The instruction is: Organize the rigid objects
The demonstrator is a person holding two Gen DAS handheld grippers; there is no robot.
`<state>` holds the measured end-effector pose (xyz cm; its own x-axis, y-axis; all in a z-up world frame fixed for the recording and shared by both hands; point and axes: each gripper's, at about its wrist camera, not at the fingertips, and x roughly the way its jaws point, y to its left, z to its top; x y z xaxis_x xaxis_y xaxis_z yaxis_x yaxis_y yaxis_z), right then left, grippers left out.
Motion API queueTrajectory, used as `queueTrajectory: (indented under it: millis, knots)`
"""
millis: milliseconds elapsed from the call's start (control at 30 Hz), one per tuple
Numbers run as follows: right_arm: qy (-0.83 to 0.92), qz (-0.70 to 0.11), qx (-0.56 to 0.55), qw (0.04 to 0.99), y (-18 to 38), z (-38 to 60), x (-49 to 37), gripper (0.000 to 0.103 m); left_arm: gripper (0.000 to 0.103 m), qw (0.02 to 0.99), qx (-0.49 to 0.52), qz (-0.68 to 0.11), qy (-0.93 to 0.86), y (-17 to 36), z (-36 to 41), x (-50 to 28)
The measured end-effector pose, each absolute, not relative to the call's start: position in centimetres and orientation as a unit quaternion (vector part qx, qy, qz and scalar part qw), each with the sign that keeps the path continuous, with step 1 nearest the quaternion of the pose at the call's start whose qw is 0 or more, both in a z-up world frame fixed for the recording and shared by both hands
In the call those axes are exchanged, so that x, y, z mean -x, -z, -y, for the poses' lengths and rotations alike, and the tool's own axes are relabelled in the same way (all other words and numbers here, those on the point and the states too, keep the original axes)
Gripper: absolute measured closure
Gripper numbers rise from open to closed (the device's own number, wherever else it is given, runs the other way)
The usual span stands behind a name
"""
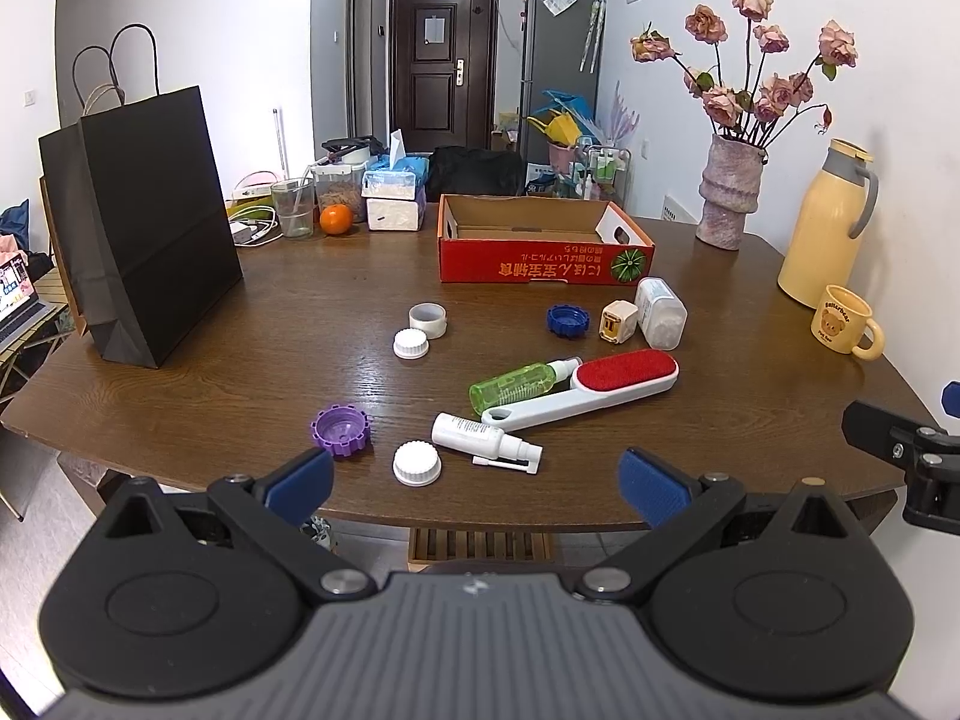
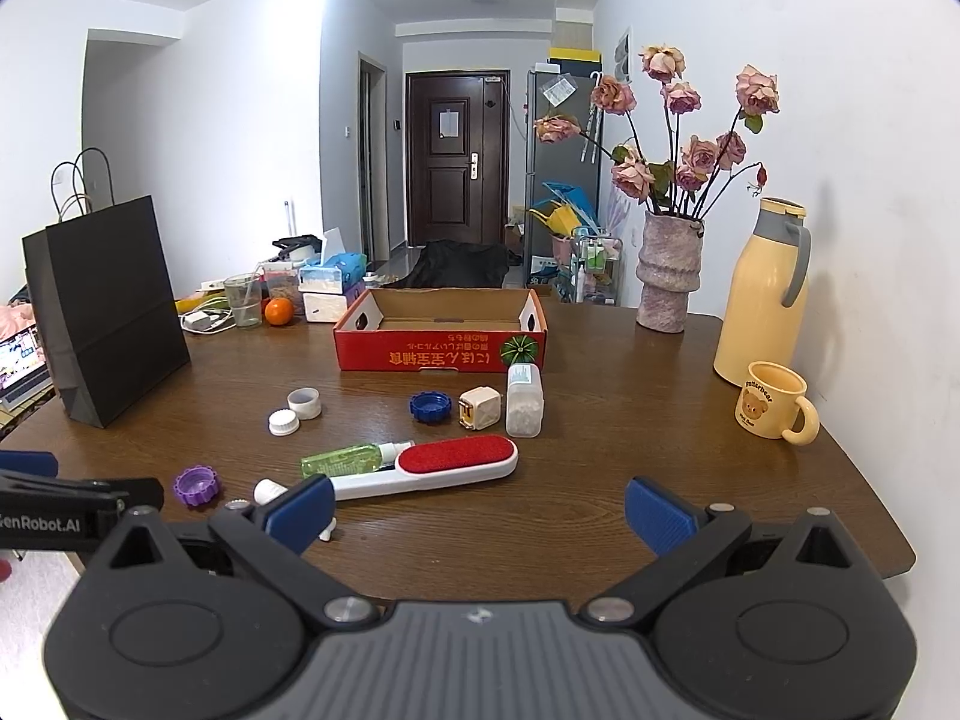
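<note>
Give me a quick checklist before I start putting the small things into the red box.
1. Left gripper open, nothing held: ok.
2. Right gripper open, nothing held: ok.
3. Red box open on top, floor bare where visible: ok.
4. Lint brush free to lift: not ok, it leans on the green bottle.
5. White spray bottle in clear view: ok from left wrist, partly hidden from right.
6. Caps empty: cannot tell.

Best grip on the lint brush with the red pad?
Probably the slim white handle of the white lint brush with the red fabric pad, from above, jaws across its width. It lies flat; the pad end looks too wide, and the green spray bottle crowds its far side.
</note>
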<state>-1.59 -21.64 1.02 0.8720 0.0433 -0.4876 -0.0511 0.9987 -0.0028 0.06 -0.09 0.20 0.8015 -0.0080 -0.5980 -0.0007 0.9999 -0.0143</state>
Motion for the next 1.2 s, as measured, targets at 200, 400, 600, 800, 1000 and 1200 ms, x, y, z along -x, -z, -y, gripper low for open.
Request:
queueTrajectory:
  millis: [200,400,600,800,1000,1200]
  knots:
    - [-0.024,-0.252,0.008,0.968,-1.01,21.67,1.57,0.0,0.0,0.949,0.007,-0.315,0.002,-0.19,0.09,-0.04]
    - [-0.024,-0.252,0.008,0.968,-0.94,21.74,1.54,0.0,0.0,0.949,0.007,-0.315,0.003,-0.23,-0.03,-0.07]
    - [-0.025,-0.252,0.009,0.967,-1.01,21.54,1.59,0.0,0.0,0.949,0.007,-0.315,0.002,-0.22,0.0,-0.07]
    - [-0.025,-0.251,0.009,0.968,-1.04,21.49,1.59,0.0,0.0,0.949,0.008,-0.314,0.002,-0.25,0.02,-0.07]
    - [-0.025,-0.251,0.01,0.968,-0.97,21.56,1.59,0.0,0.0,0.949,0.008,-0.315,0.002,-0.21,-0.01,-0.05]
    - [-0.026,-0.251,0.009,0.968,-1.07,21.44,1.61,0.0,0.0,0.949,0.008,-0.315,0.002,-0.21,-0.01,-0.04]
